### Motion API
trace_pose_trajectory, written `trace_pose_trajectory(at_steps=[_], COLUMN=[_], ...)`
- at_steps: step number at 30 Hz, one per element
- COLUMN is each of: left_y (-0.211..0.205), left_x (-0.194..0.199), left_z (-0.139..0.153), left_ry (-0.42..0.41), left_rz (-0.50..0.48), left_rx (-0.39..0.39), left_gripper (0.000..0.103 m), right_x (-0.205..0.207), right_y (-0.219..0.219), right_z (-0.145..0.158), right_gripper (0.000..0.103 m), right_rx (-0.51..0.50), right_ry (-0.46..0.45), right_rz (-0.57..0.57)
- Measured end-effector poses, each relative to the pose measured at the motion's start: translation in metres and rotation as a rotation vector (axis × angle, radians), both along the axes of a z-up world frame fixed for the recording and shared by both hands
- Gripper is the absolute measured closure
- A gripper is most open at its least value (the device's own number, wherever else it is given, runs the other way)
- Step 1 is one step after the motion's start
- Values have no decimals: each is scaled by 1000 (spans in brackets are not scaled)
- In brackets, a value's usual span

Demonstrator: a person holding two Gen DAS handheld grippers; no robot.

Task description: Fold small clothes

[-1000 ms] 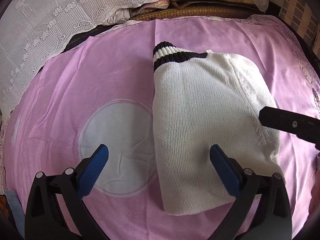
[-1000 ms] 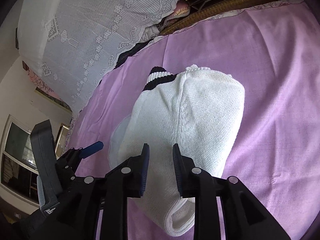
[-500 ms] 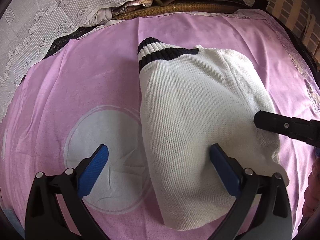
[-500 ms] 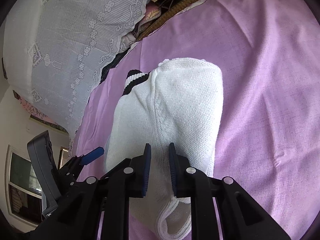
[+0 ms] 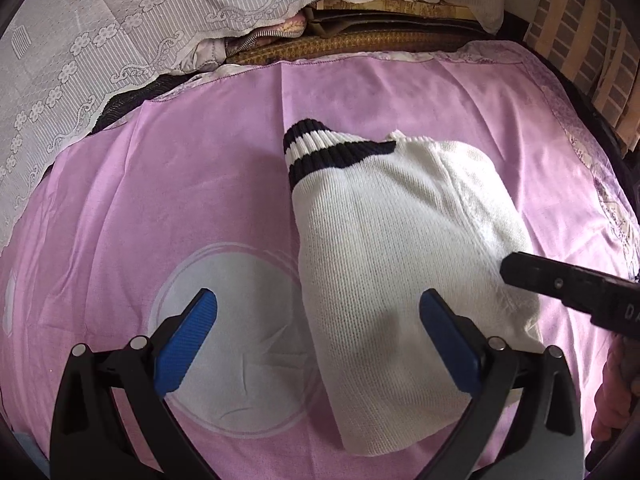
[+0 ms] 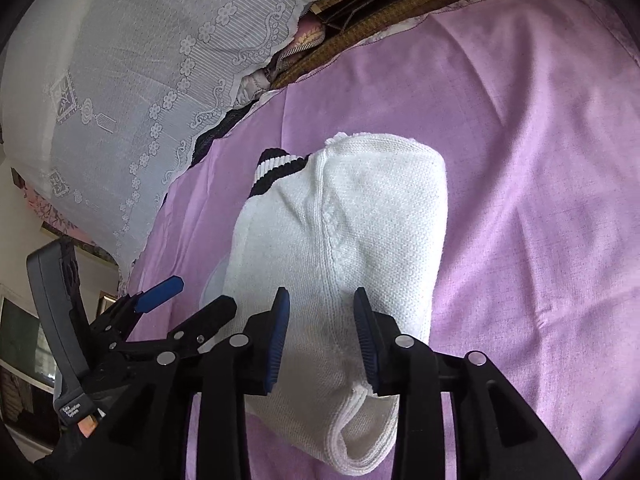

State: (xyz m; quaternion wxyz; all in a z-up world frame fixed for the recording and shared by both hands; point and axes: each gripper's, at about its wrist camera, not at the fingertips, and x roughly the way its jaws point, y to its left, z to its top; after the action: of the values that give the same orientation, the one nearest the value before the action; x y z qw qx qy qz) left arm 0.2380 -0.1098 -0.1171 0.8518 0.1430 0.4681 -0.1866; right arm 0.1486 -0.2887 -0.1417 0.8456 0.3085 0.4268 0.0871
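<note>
A white knitted sweater (image 5: 392, 248) with a black-and-white striped cuff (image 5: 316, 152) lies folded on the pink bedsheet (image 5: 180, 200). It also shows in the right wrist view (image 6: 360, 224). My left gripper (image 5: 318, 334) is open wide and empty, its blue pads either side of the sweater's near left edge. My right gripper (image 6: 320, 334) is open and empty, hovering over the sweater's near end. The right gripper's black finger shows in the left wrist view (image 5: 560, 284) at the sweater's right edge. The left gripper shows at the left of the right wrist view (image 6: 160, 292).
A white lace cloth (image 5: 120, 40) lies over pillows at the bed's head. A brown woven mat (image 5: 340, 40) edges the sheet at the back. A pale circle print (image 5: 228, 320) marks the sheet left of the sweater. A striped panel (image 5: 580, 40) stands at the far right.
My right gripper's jaws, nearly shut half a second ago, have opened over the sweater's near end. The left gripper has stayed open and drawn back slightly.
</note>
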Motion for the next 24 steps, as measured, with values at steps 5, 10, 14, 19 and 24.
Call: trace_pose_trajectory(at_steps=[5,10,14,19,24], left_y=[6,10,22,20,3], left_x=[33,40,41,36,34], left_z=[-12,-35,-29,-38,-58], left_ry=[54,120,227,296,374], left_rz=[45,59,15,-74,-134], left_rx=[-1,-46,-199,-292,-334], left_gripper=[4,4,5,5,5], right_x=[3,6,-4,-3,3], right_y=[1,-10,-31,-61,-55], right_z=[3,-10,0,-17,-31], right_gripper=[59,58,41,30,30], right_rx=[-42,15,67,133,151], right_ry=[19,29,-17,21,17], right_rz=[28,42,-34,-100,-63])
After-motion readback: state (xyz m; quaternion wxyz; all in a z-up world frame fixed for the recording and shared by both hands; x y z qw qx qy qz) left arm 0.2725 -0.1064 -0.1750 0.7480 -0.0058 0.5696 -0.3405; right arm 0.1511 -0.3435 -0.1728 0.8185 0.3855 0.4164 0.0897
